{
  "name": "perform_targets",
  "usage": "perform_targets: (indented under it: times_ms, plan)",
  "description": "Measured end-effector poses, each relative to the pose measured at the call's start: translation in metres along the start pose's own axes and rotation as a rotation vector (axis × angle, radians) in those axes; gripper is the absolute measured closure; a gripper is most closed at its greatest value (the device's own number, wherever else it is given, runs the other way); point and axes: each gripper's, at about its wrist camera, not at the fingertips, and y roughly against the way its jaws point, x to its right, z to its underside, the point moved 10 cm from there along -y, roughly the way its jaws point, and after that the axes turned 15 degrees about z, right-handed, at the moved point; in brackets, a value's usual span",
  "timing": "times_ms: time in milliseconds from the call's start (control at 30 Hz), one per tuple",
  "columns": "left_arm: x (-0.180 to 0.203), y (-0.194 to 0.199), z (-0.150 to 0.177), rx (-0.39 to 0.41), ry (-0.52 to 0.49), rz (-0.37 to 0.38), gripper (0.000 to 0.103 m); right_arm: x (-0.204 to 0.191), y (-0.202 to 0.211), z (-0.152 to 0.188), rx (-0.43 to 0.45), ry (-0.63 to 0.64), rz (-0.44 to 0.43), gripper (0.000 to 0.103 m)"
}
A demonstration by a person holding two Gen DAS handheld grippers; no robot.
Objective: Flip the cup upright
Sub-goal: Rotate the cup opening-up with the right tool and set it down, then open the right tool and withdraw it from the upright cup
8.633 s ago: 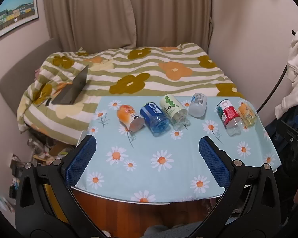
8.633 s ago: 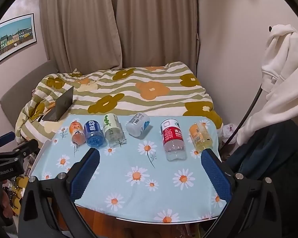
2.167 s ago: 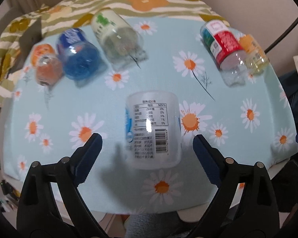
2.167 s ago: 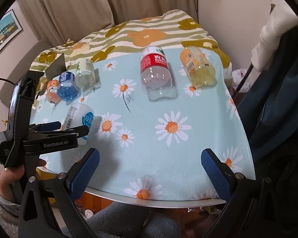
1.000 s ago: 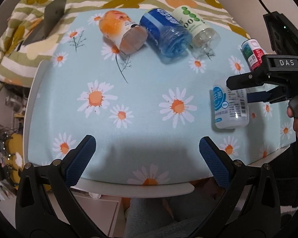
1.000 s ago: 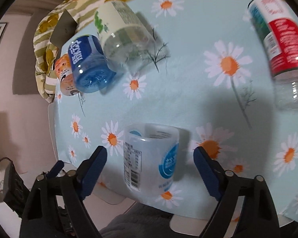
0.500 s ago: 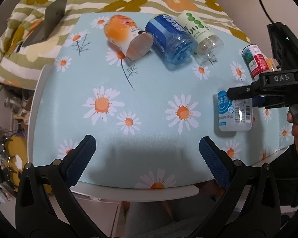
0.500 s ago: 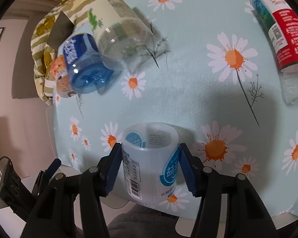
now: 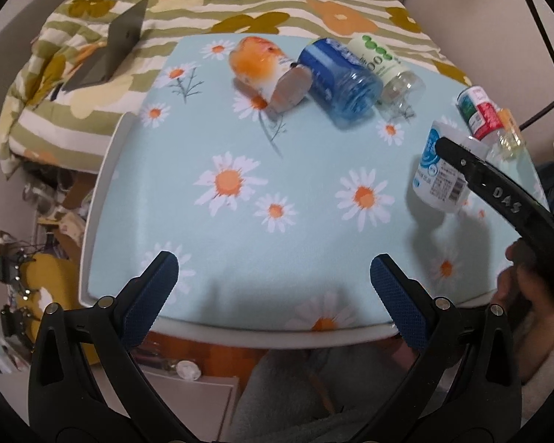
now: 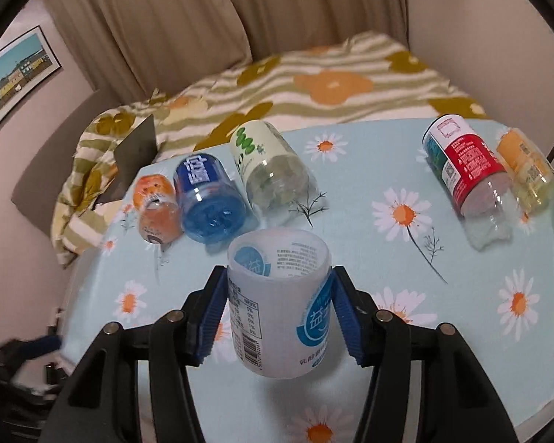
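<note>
A white translucent cup [image 10: 280, 302] with a blue logo and a barcode label is clamped between the blue pads of my right gripper [image 10: 279, 308]. It stands nearly upright with its open mouth up, just above the daisy tablecloth [image 10: 406, 295]. In the left wrist view the same cup [image 9: 437, 171] shows at the right, tilted, with the right gripper's black finger across it. My left gripper [image 9: 273, 288] is open and empty over the table's near edge.
Several cut bottle cups lie on their sides at the table's far side: orange [image 10: 155, 206], blue [image 10: 207, 199], green-dotted [image 10: 266, 166], red [image 10: 465, 166] and yellow [image 10: 524, 170]. A bed with a flowered quilt [image 10: 332, 85] lies beyond. A laptop [image 9: 110, 51] rests on it.
My right gripper has closed on the white cup, lifted it and turned it from lying on its side to mouth up. My left gripper stayed open near the front edge.
</note>
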Motion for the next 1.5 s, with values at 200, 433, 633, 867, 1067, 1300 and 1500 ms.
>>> perform_targets:
  times_ms: [200,433,633,867,1067,1300,1500]
  plan:
    - [-0.008,0.000,0.012,0.008,-0.024,-0.019,0.000,0.001,0.006,-0.002,0.211,0.017,0.104,0.051]
    - [-0.001,-0.004,0.013,0.013,-0.061,-0.019,0.000,0.006,0.001,0.003,0.281,0.037,0.149,0.051]
    - [0.004,-0.004,0.012,0.000,-0.075,-0.024,0.000,0.006,0.008,0.014,0.267,0.056,0.134,0.050]
    - [0.003,-0.008,0.012,-0.006,-0.067,-0.025,0.000,0.005,0.014,0.030,0.256,0.089,0.126,0.050]
    - [0.001,-0.004,0.015,0.002,-0.054,-0.028,0.000,0.006,0.014,0.031,0.252,0.087,0.118,0.047]
    - [0.002,0.009,0.015,0.036,-0.043,-0.033,0.000,0.007,0.021,0.027,0.235,0.055,0.107,0.017]
    - [0.019,0.040,0.004,0.113,-0.049,-0.020,0.000,0.017,0.059,0.012,0.230,0.064,0.087,0.001]
